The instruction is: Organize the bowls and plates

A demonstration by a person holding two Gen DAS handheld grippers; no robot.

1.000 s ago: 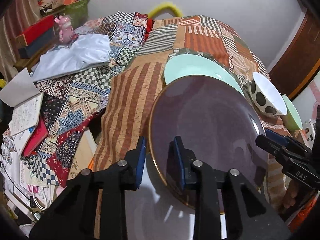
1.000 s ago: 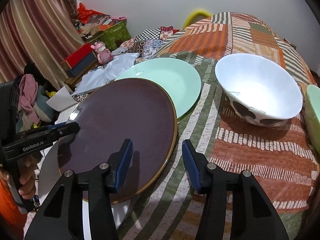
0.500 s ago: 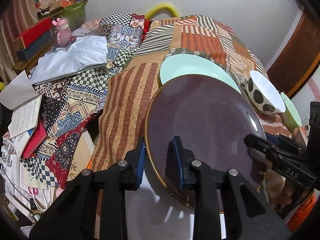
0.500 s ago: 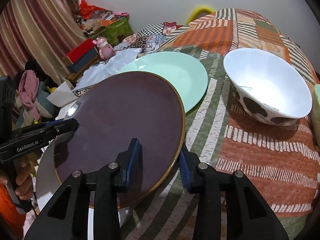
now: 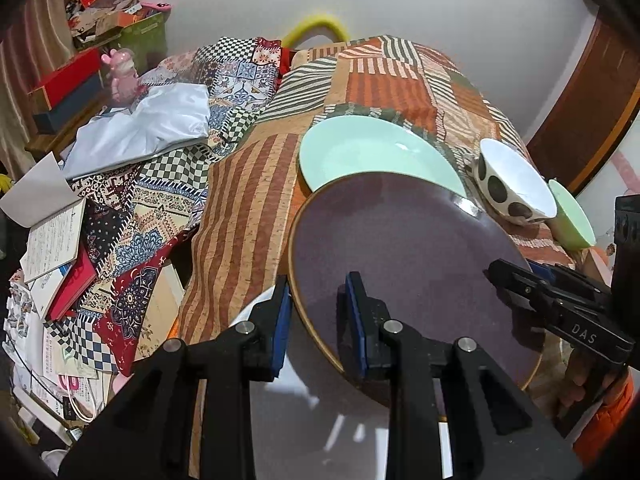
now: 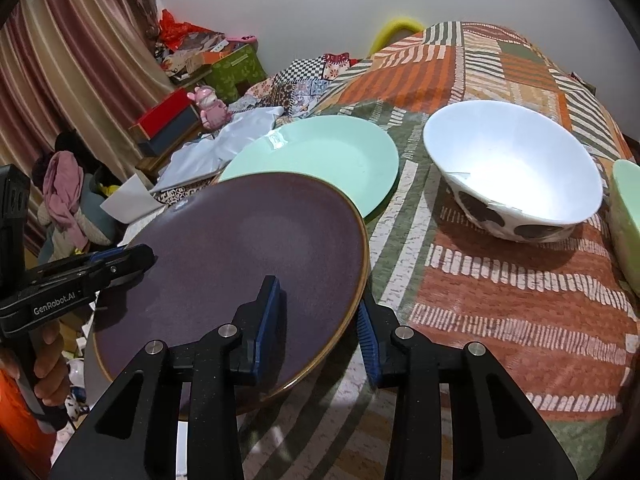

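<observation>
Left wrist view puts the dark purple plate at the centre, tilted up off the patchwork bedspread, its gold-edged rim caught on two sides. The left gripper has its blue-padded fingers narrowed onto the plate's near-left rim, one pad under and one pad over. The right gripper reaches in from the plate's right side, with a hand below it on the handle.

From the right wrist view, the same purple plate lies between the right gripper fingers; the left pad rests on the plate's upper face and the right pad sits at the underside of the rim, so the fingers are narrow and clamped on the plate. The left gripper bites the plate's far-left rim, held by a hand.

Under the purple plate's lower edge a pale grey plate shows. Just beyond the purple plate's far rim, partly overlapped by it, lies a mint green plate flat on the bedspread. To the right of the purple plate stands a white bowl with dark spots, and just beside that, further from the purple plate, a pale green bowl at the picture's edge.

Left of the purple plate, off the bedspread, lie a white cloth, open books and a pink figurine.
</observation>
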